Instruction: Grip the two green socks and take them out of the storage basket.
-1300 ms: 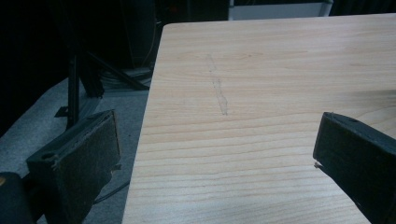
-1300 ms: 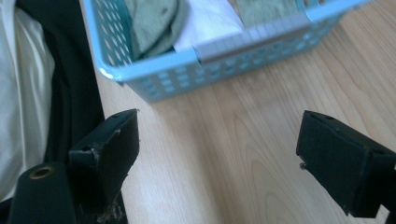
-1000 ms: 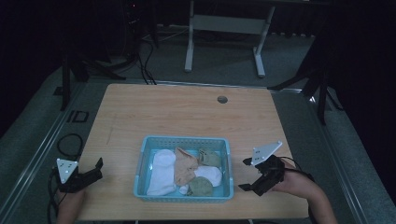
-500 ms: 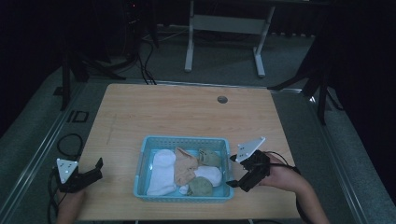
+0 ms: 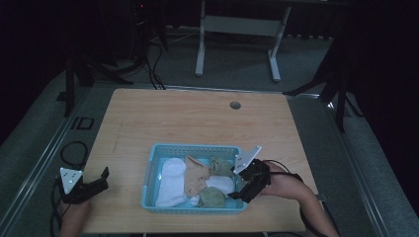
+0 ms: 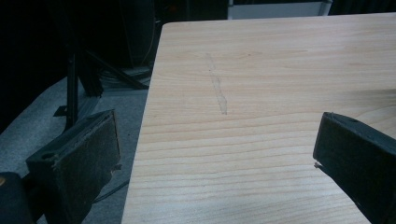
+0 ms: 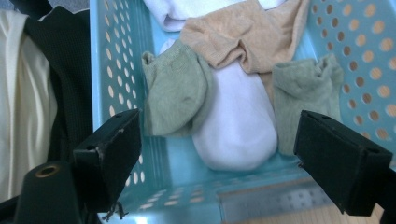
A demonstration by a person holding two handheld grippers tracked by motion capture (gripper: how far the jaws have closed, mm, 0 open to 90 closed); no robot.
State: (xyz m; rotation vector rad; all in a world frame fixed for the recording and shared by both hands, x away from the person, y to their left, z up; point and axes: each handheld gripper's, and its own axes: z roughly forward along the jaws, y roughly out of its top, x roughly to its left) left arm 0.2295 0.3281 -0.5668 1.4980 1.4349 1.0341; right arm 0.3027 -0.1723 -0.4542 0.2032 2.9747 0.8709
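Wooden desk [image 5: 197, 118] in a dark room, blue basket [image 5: 153, 170] of socks near its front edge — right gripper [image 5: 249, 185] spread wide at the basket's right wall above a white sock [image 7: 238, 116], left gripper [image 5: 96, 182] spread and empty, well left of the basket.

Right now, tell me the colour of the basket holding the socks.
Light blue basket, perforated with round holes; clearest in the right gripper view.

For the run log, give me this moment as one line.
right gripper: open, over blue basket of socks | left gripper: open, empty, at table corner
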